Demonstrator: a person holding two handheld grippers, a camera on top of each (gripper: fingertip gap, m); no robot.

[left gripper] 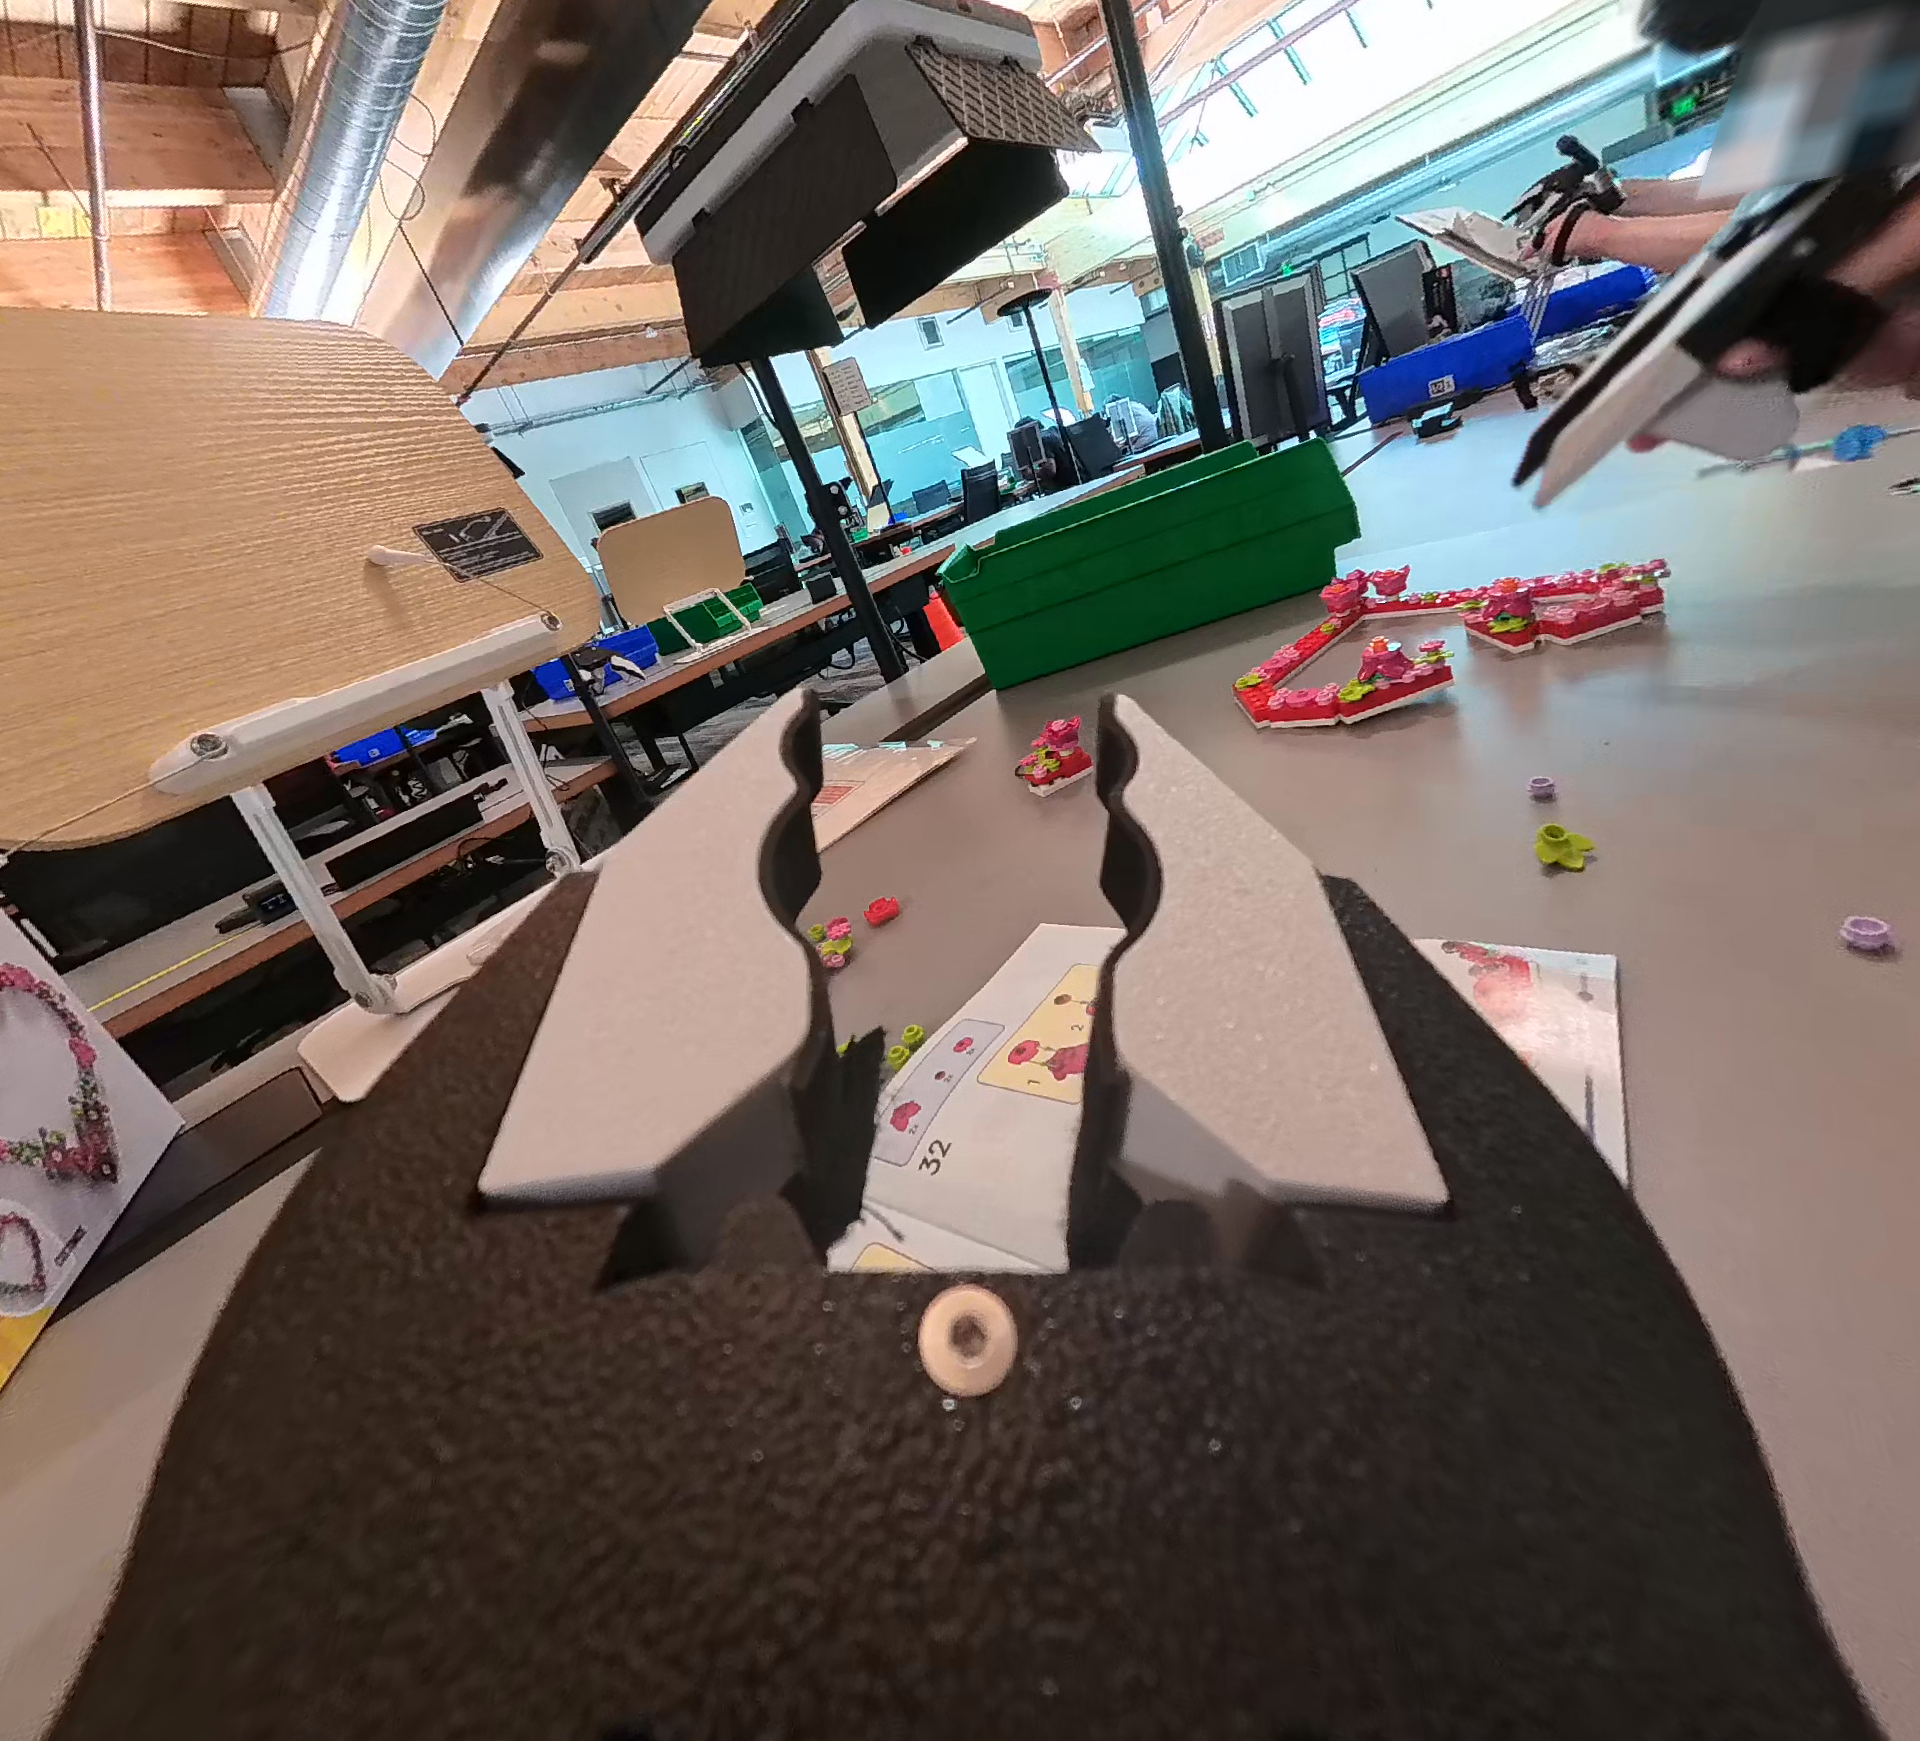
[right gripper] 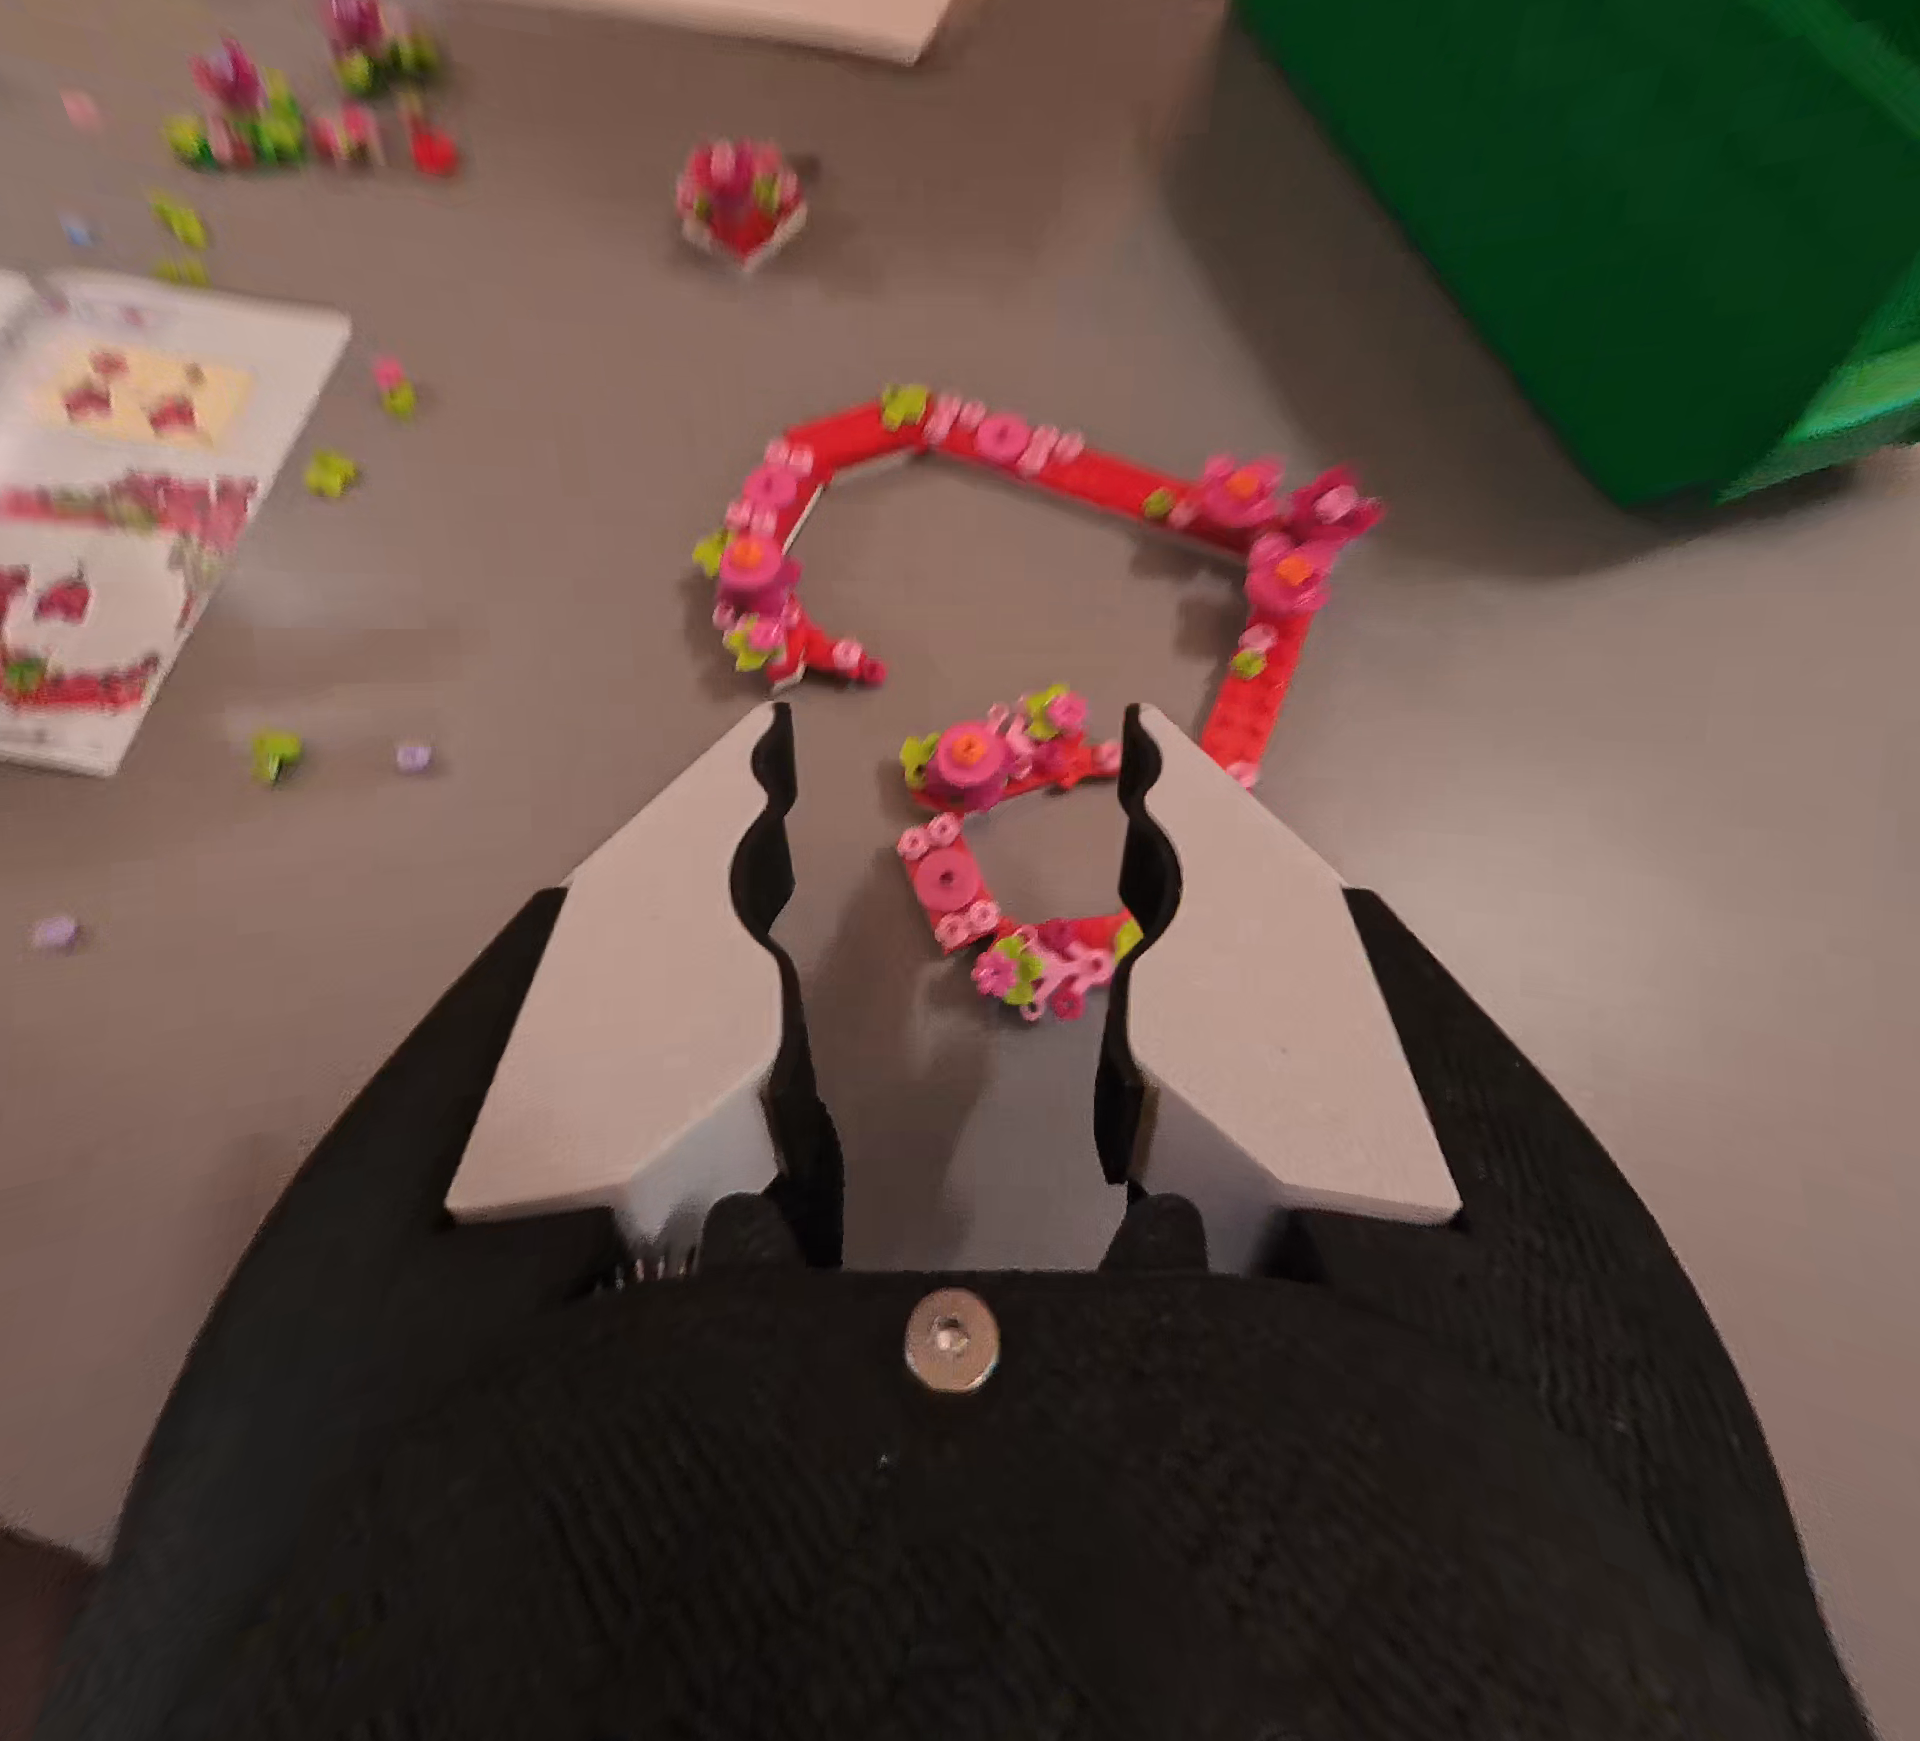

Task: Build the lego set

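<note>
Left wrist view: your left gripper [left gripper: 951, 735] sits low over the grey table [left gripper: 1558, 1016], fingers spread apart with nothing between them. Directly under the gap lies the open instruction booklet [left gripper: 997, 1083]. Just past the left fingertip are a few loose pieces, a small red stud [left gripper: 881, 910] among them. Ahead and slightly right of the tips stands a small flower sub-assembly [left gripper: 1057, 753]. Further ahead to the right lies the red heart-shaped lego frame [left gripper: 1455, 642], with the green bin [left gripper: 1153, 559] behind it. Right of the tool, a lime piece [left gripper: 1564, 844] and a lilac stud [left gripper: 1867, 933] lie apart on the table. Your right gripper [left gripper: 1558, 455] enters from the upper right, raised above the table; from here its gap cannot be judged.

Right wrist view (blurred): your right gripper [right gripper: 956, 720] hovers above the table [right gripper: 520, 860], fingers apart and empty. A short flowered frame segment [right gripper: 997, 860] lies between the fingers, below them; contact cannot be confirmed. The larger part of the lego frame [right gripper: 1039, 486] lies just ahead of the tips. The flower sub-assembly [right gripper: 740, 200] is further ahead and left, the booklet [right gripper: 125, 507] far left, the green bin [right gripper: 1579, 133] ahead right.
</note>
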